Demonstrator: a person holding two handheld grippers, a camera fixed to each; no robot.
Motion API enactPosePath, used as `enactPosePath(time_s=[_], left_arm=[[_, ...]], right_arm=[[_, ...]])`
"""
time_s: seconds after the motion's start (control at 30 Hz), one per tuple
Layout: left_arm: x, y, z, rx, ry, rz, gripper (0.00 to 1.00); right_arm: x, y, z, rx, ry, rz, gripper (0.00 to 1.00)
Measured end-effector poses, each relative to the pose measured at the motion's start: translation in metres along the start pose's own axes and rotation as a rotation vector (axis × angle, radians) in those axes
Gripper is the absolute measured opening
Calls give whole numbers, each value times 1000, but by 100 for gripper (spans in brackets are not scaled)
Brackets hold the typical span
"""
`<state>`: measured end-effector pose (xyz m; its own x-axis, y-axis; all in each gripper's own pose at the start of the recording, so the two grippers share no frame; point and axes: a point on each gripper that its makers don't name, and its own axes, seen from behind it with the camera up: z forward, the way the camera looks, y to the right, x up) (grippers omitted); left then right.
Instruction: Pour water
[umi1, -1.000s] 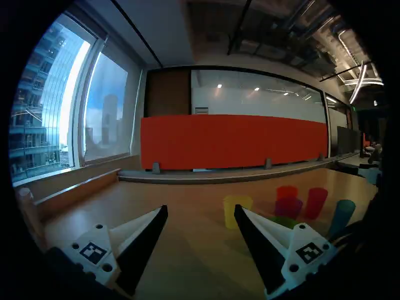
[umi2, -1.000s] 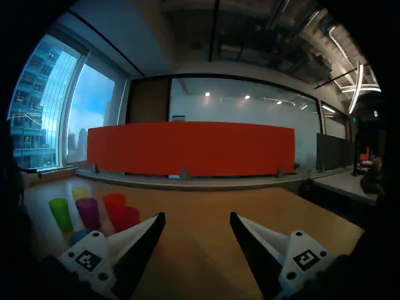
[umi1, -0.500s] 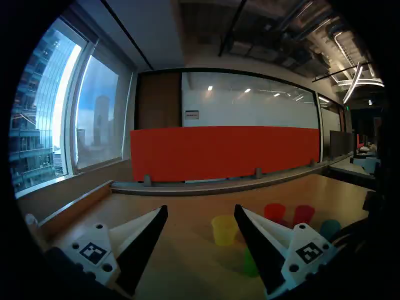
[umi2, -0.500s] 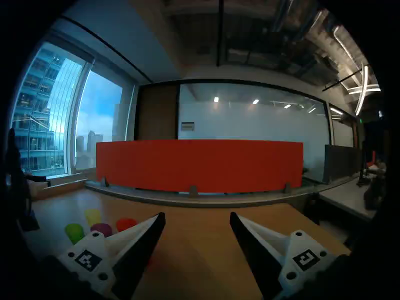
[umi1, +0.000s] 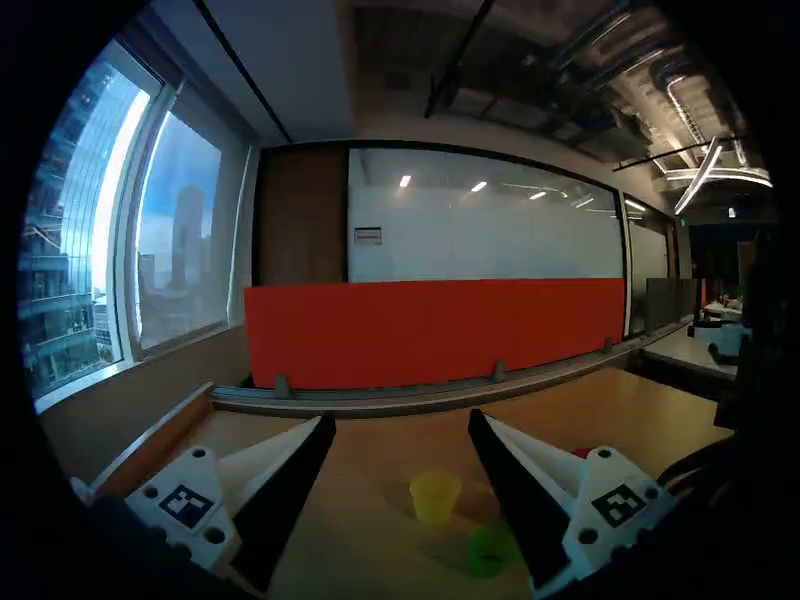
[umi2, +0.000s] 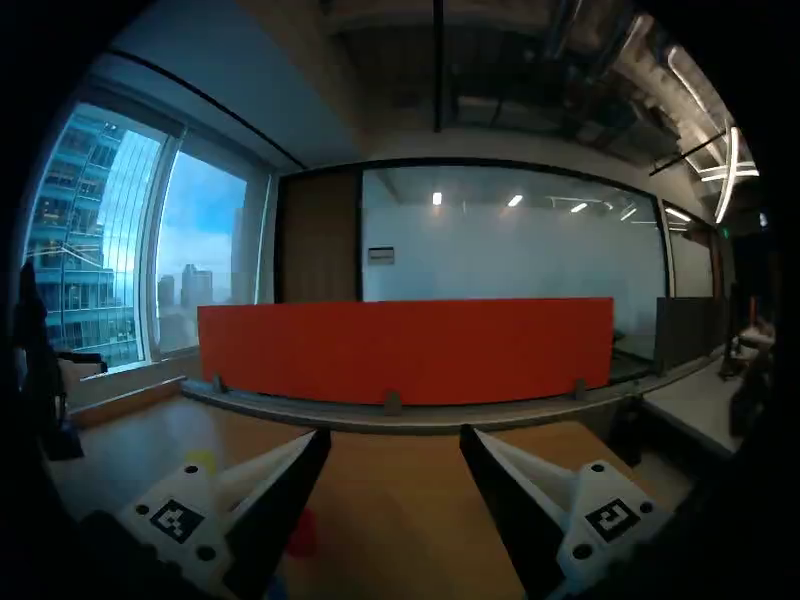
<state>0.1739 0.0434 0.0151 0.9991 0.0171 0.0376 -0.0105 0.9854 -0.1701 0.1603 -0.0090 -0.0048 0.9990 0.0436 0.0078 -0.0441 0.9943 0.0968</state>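
Note:
In the left gripper view my left gripper (umi1: 400, 440) is open and holds nothing, high above the wooden table (umi1: 370, 510). A yellow cup (umi1: 435, 496) stands upright between its fingers, farther off. A green cup (umi1: 490, 547) sits beside the right finger, and a sliver of a red cup (umi1: 580, 453) peeks over that finger. In the right gripper view my right gripper (umi2: 395, 450) is open and empty above the same table (umi2: 410, 520). A red cup (umi2: 302, 532) shows by its left finger, and a bit of the yellow cup (umi2: 202, 459) shows above that finger.
An orange divider panel (umi1: 430, 330) stands along the table's far edge with a glass wall behind. Big windows (umi1: 90, 260) run along the left. A wooden ledge (umi1: 150, 440) borders the table's left side. A second desk (umi2: 700, 400) lies to the right.
Both grippers have risen and tilted up: the cups slid down and shrank in both views, with several now hidden behind the fingers. Both stay open.

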Motion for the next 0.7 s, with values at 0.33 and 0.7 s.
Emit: enactPosePath(time_s=[0.33,0.7], left_arm=[[23,9,6,-74,3,14,99],[27,49,1,-258,-2,-30,99]], right_arm=[[14,-13,3,78,-12,7,100],[13,-50,-5,264,-41,2,100]])
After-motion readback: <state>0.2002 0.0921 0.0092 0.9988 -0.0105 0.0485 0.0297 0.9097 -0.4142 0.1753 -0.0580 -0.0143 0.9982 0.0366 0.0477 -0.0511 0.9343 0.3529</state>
